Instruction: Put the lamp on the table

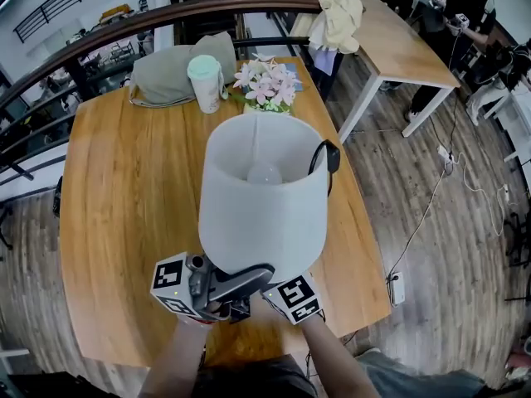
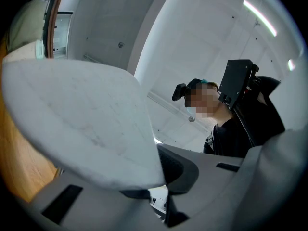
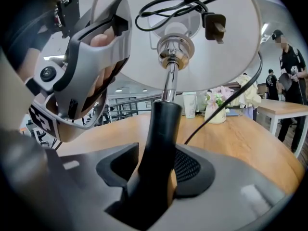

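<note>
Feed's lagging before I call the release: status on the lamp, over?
Left gripper shut on lamp shade rim. Right gripper open, lamp stem between jaws. Base hidden; touchdown on table unconfirmed. Cup, flowers well clear.

Bright, even indoor light from ceiling strips (image 2: 260,17), fisheye bending at every edge, the near lampshade (image 2: 82,124) blurred.
</note>
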`<state>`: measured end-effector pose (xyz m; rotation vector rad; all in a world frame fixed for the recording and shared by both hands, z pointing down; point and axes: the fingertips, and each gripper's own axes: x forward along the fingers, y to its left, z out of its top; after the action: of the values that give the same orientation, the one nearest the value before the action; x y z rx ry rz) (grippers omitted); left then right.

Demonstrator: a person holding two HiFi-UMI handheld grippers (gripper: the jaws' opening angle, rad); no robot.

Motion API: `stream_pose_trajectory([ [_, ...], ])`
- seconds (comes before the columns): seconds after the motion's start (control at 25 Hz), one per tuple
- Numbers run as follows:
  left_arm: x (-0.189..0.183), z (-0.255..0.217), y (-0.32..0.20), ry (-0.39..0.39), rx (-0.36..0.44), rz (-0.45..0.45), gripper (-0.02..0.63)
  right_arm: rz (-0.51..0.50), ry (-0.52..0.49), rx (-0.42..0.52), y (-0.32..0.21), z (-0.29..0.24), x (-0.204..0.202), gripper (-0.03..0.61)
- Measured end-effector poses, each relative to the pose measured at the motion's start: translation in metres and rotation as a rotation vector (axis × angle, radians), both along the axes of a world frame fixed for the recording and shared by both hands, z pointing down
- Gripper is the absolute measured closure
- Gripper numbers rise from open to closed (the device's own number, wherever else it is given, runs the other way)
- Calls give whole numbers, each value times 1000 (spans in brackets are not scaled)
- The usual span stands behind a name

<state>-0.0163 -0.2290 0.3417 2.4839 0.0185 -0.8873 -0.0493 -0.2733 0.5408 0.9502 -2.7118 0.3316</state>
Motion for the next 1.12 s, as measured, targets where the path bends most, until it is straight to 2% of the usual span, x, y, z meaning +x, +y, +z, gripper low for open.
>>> stream_pose_trajectory([
  [0.44, 7, 4, 14, -29, 5, -9, 609, 24, -18, -14, 17, -6, 20, 368],
  [1.12, 2, 12, 44, -46, 5, -27, 614, 38, 24, -59, 48, 0, 42, 370],
])
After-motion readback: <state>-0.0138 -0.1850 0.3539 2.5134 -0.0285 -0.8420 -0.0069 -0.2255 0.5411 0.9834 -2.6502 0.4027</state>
